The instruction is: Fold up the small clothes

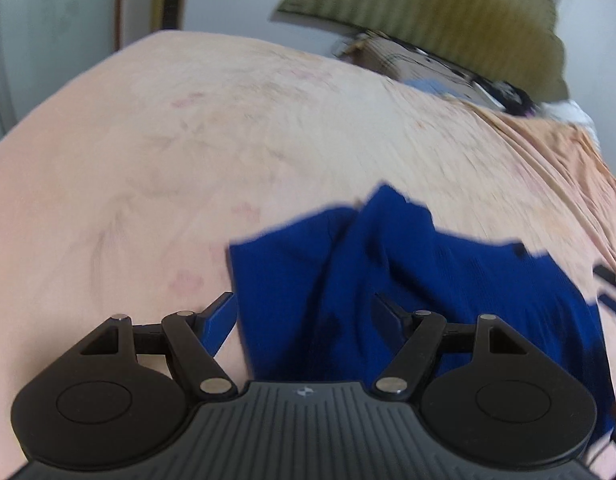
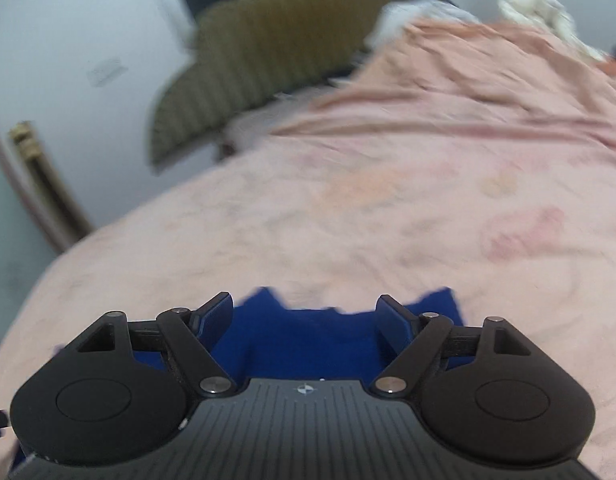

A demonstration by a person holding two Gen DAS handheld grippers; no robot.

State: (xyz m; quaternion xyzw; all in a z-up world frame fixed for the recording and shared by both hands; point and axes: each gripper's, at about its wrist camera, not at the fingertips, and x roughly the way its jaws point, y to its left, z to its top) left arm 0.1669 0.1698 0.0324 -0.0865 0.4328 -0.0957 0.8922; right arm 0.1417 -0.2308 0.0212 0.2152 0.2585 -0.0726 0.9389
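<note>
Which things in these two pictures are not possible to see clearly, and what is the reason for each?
- Blue garment, left wrist view: its near part is hidden behind the left hand-held gripper; type unclear.
- Blue garment, right wrist view: mostly covered by the right hand-held gripper.
- Items under the olive cushion, left wrist view: motion-blurred.
- Pale cloth, right wrist view: blurred.

Matt blue knit garment (image 1: 408, 292)

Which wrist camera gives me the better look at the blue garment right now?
The left wrist view. There the blue garment lies rumpled on the pink bedsheet, with its folds and upper edges visible beyond the open left gripper. The right wrist view shows only a strip of it between and behind the open right gripper.
</note>
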